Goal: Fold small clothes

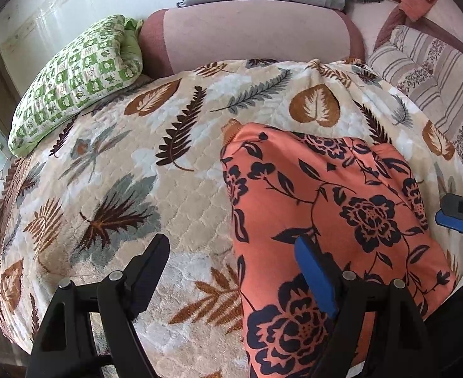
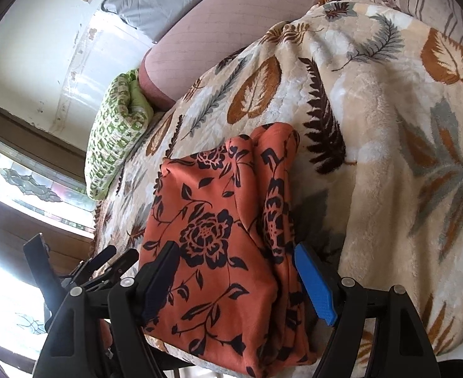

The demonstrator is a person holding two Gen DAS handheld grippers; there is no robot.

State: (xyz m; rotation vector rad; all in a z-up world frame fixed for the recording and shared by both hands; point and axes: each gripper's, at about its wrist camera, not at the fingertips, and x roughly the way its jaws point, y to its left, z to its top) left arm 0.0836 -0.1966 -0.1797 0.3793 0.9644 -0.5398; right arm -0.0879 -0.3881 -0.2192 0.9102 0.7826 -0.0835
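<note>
While the folded orange floral garment (image 1: 326, 220) lies on the leaf-print blanket (image 1: 121, 157), both hand-held grippers — left (image 1: 231, 271), right (image 2: 236, 277) — gape wide, holding nothing.

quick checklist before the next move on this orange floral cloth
1. Left gripper open: ok, jaws wide apart, nothing between them.
2. Right gripper open: ok, jaws apart, straddling the cloth without pinching it.
3. Cloth already folded: ok, it lies as a compact stack with layered edges along its right side in the right wrist view.
4. Cloth fully on the blanket: cannot tell, its near edge is hidden behind the grippers.
5. Room to the left for the next fold or slide: ok, bare blanket there; the green pillow lies well away.
6. Folds even underneath: cannot tell.
</note>
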